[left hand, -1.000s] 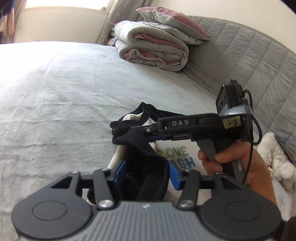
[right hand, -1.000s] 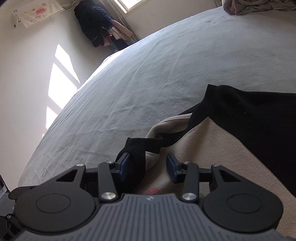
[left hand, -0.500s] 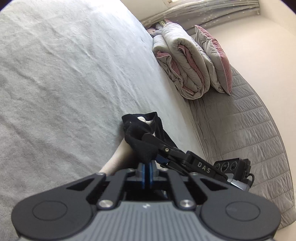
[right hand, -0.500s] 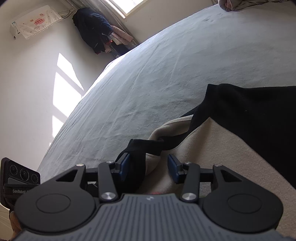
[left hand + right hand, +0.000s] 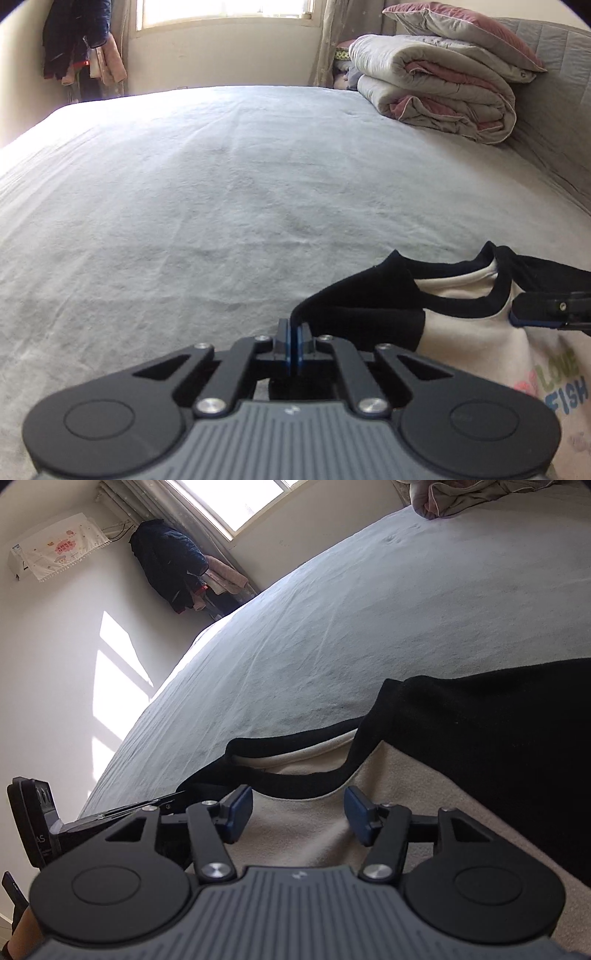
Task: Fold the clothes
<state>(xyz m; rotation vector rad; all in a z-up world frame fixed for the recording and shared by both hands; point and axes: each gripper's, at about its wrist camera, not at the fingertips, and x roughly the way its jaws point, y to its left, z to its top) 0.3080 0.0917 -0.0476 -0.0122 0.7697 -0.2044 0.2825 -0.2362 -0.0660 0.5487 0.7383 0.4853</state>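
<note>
Sweatshirt, cream with black sleeves and collar, lies on a grey bed near folded quilts. Left gripper is pressed together, pinching a black sleeve. Right gripper hovers over the collar, jaws opening, pads clear of the cloth between them. Sleeve fold seems underway; next, carrying the sleeve across the chest. Print reads "LOVE FISH".
</note>
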